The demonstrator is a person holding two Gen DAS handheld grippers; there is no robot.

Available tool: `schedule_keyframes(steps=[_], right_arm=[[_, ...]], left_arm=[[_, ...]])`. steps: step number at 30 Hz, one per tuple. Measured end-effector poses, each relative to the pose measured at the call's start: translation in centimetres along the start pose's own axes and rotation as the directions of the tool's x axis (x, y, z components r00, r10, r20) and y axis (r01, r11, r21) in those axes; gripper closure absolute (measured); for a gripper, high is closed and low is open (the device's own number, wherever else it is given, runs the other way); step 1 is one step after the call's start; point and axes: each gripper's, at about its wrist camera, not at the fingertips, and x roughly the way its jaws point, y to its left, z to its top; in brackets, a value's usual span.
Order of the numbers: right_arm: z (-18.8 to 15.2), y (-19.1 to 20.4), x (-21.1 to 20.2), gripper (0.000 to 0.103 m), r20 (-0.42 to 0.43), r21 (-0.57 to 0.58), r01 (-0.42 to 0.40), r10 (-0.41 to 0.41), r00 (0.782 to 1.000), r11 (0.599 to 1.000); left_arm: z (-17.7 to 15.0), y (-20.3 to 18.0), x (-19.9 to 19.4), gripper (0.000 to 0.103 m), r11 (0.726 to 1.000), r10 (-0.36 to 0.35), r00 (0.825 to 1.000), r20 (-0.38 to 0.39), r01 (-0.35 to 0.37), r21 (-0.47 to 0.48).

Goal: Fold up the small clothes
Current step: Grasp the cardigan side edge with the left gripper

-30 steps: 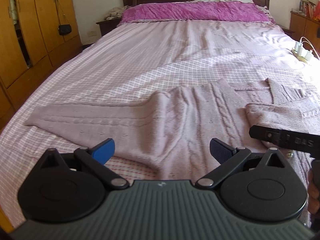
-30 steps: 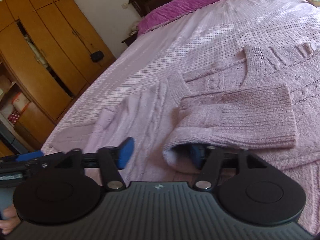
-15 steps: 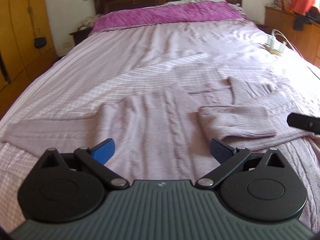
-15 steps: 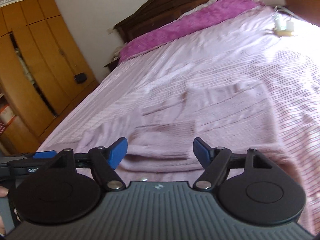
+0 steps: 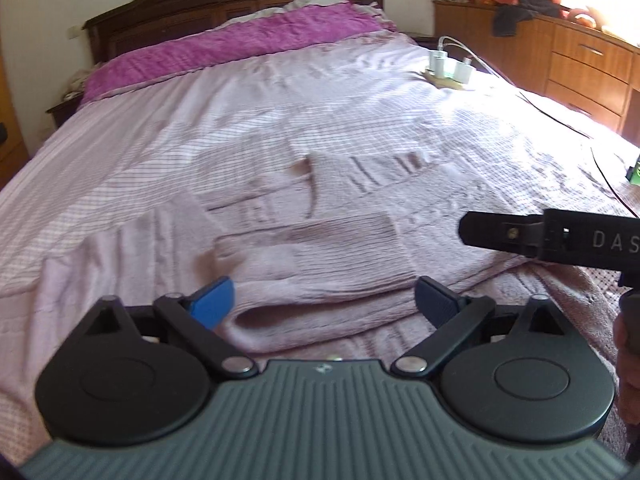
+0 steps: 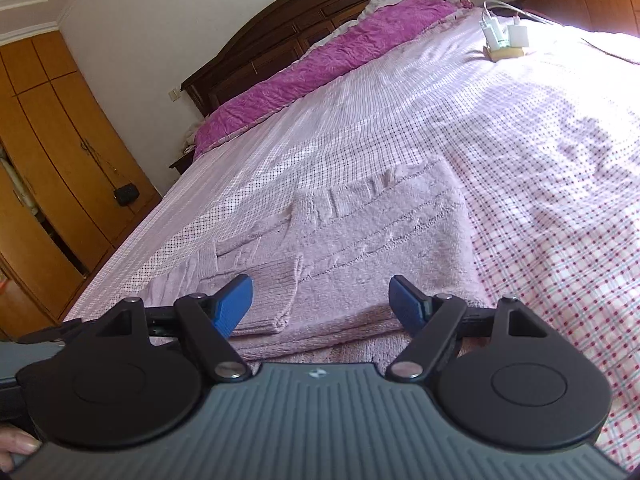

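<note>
**A:** Blue-tipped, both our grippers: left gripper (image 5: 323, 304) and right gripper (image 6: 322, 304) spread wide, pinching nothing, hovering over the near hem.

**B:** Yep, we've got the pink knit sweater (image 5: 320, 248) lying flat on the checked bedspread (image 6: 540, 152), one sleeve (image 6: 264, 300) folded across it. Purple pillow (image 5: 224, 48) way back.

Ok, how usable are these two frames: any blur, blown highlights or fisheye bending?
Left wrist view: motion blur smears the sweater; window light washes out the dresser corner. Right wrist view: sharper, but sun overexposes the bedspread at top right; the wardrobe edges bow.
</note>
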Motion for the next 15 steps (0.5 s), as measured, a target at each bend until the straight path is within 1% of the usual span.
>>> schedule_keyframes(steps=[5, 7, 9, 10, 12, 13, 14, 15], right_arm=[[-0.3, -0.8, 0.5, 0.022, 0.001, 0.027, -0.011, 0.011, 1.0, 1.0], [-0.5, -1.1, 0.7, 0.022, 0.001, 0.031, -0.013, 0.013, 1.0, 0.999], [-0.7, -1.4, 0.9, 0.022, 0.003, 0.039, -0.019, 0.019, 1.0, 0.999], [-0.8, -1.5, 0.9, 0.022, 0.004, 0.04, -0.019, 0.019, 1.0, 0.999], [-1.0, -1.6, 1.1, 0.022, 0.007, 0.038, -0.021, 0.02, 1.0, 0.999], [-1.0, -1.7, 1.1, 0.022, 0.008, 0.036, -0.022, 0.021, 1.0, 0.999], [-1.1, -1.7, 1.2, 0.022, 0.01, 0.035, -0.022, 0.022, 1.0, 0.999], [-1.2, -1.7, 1.3, 0.022, 0.012, 0.034, -0.022, 0.021, 1.0, 0.999]], left_arm=[[0.0, -1.6, 2.3, 0.018, 0.998, -0.027, 0.999, -0.026, 0.028, 0.051], [-0.2, -2.0, 3.1, 0.02, 0.998, -0.023, 0.999, -0.034, 0.025, 0.062], [-0.3, -2.2, 3.4, 0.023, 0.997, -0.017, 1.0, -0.023, 0.018, 0.075], [-0.3, -2.4, 3.5, 0.026, 0.996, -0.014, 1.0, -0.013, 0.015, 0.083], [-0.3, -2.5, 3.4, 0.036, 0.995, -0.023, 1.0, -0.001, 0.023, 0.095], [-0.3, -2.6, 3.4, 0.045, 0.995, -0.036, 0.999, 0.002, 0.035, 0.096], [-0.4, -2.6, 3.4, 0.059, 0.994, -0.054, 0.999, 0.004, 0.054, 0.094], [-0.4, -2.6, 3.2, 0.066, 0.993, -0.074, 0.997, 0.007, 0.073, 0.093]])
